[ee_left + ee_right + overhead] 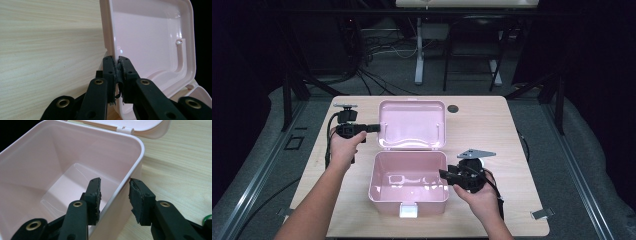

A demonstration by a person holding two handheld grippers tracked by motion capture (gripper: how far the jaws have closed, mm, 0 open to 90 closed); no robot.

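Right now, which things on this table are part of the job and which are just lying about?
Part of the job:
- pink box, open
- its lid, edge pinched by the left hand-held gripper
- right hand-held gripper, jaws straddling the box's side wall without pressing it

Just lying about:
- dark round spot on the table
- metal clip near the front right corner

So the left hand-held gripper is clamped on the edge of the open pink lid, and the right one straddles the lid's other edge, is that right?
Not quite. The right hand-held gripper straddles the wall of the pink box, not the lid, as the right gripper view shows. The left hand-held gripper is clamped on the lid's edge.
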